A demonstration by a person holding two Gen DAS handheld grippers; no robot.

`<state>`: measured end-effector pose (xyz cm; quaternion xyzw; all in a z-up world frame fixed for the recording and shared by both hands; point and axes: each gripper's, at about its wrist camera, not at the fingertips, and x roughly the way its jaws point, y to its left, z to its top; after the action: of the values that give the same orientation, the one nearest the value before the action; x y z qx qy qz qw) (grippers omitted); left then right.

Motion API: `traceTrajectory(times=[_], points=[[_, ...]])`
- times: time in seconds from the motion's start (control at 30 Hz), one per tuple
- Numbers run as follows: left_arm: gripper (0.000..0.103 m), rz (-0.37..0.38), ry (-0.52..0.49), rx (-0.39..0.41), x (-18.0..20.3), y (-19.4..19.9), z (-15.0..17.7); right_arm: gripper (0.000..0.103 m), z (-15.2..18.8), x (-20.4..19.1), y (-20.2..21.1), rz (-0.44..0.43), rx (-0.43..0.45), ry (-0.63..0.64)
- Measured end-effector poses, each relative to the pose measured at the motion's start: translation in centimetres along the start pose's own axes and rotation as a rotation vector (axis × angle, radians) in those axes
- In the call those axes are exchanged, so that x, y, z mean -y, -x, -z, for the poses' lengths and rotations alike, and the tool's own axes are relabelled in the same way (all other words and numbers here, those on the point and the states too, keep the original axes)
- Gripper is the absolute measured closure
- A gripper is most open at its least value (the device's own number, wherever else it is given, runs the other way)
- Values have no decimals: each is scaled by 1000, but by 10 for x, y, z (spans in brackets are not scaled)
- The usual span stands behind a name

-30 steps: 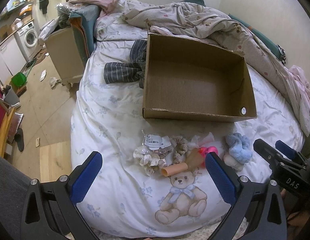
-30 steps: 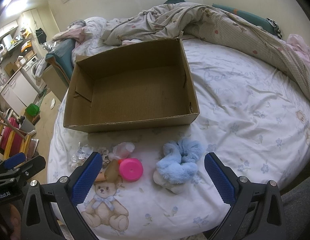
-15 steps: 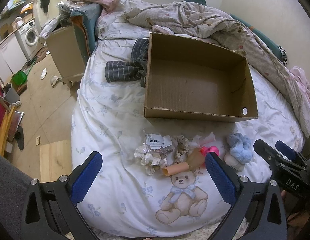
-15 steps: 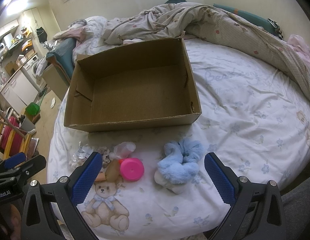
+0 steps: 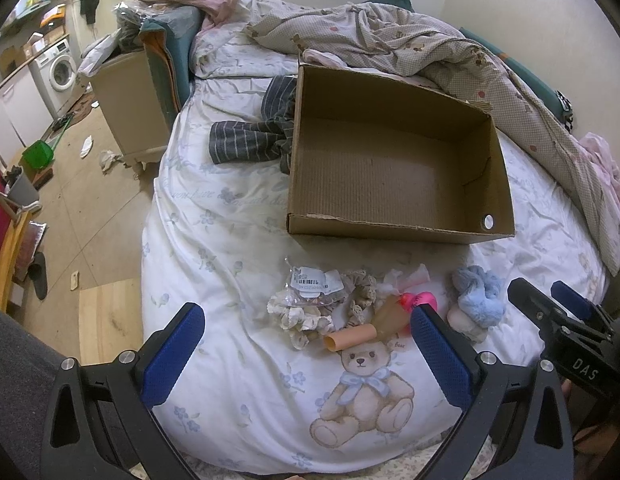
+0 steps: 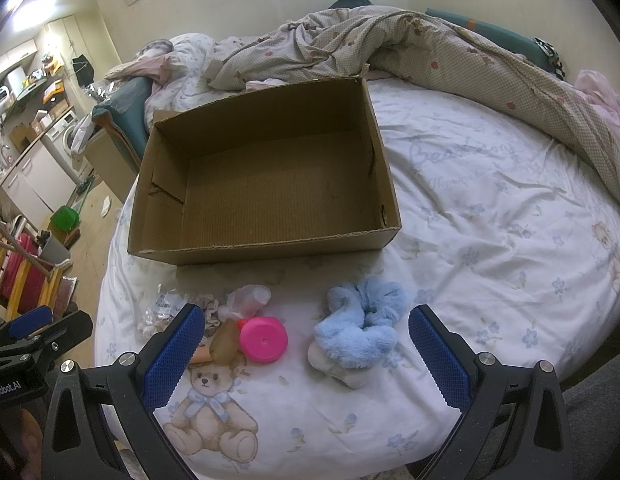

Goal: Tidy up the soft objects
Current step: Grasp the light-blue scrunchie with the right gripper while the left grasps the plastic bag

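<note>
Left gripper (image 5: 306,354): jaws wide apart, empty, above the bedsheet (image 5: 214,240).
Right gripper (image 6: 306,354): spread wide, grasping nothing.
Blue fluffy scrunchie (image 6: 360,326): on the sheet, near the empty cardboard box (image 6: 266,184).
Cream scrunchies (image 5: 306,314): beside a pink cap (image 6: 264,338).

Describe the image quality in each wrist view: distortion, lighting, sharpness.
Left wrist view: strong fisheye bending with dark corners, even indoor light, and the cardboard box sharp, with a soft shadow on the bed sheet before it. Right wrist view: the same barrel distortion, a bright ceiling-light glare at upper left, and the blue fluffy scrunchie in clear focus.
</note>
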<state>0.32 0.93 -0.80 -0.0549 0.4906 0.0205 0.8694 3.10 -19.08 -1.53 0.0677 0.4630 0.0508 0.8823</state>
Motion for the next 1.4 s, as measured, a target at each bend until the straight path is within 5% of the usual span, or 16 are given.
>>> traceTrajectory(times=[0.4, 0.6, 0.73, 0.93, 1.4], points=[[0, -6, 6, -12, 2, -1, 0, 0, -2, 3, -2, -12, -23, -16], [0, -28, 49, -37, -7, -7, -2, 0, -21, 36, -15, -68, -135, -172], [0, -34, 96, -60, -17, -10, -2, 0, -36, 57, -33, -32, -232, -203], [0, -84, 149, -98, -32, -18, -4, 0, -34, 54, -87, -9, -453, -89], [1, -84, 263, -346, -67, -77, -33, 0, 2, 20, -144, 116, -499, 108]])
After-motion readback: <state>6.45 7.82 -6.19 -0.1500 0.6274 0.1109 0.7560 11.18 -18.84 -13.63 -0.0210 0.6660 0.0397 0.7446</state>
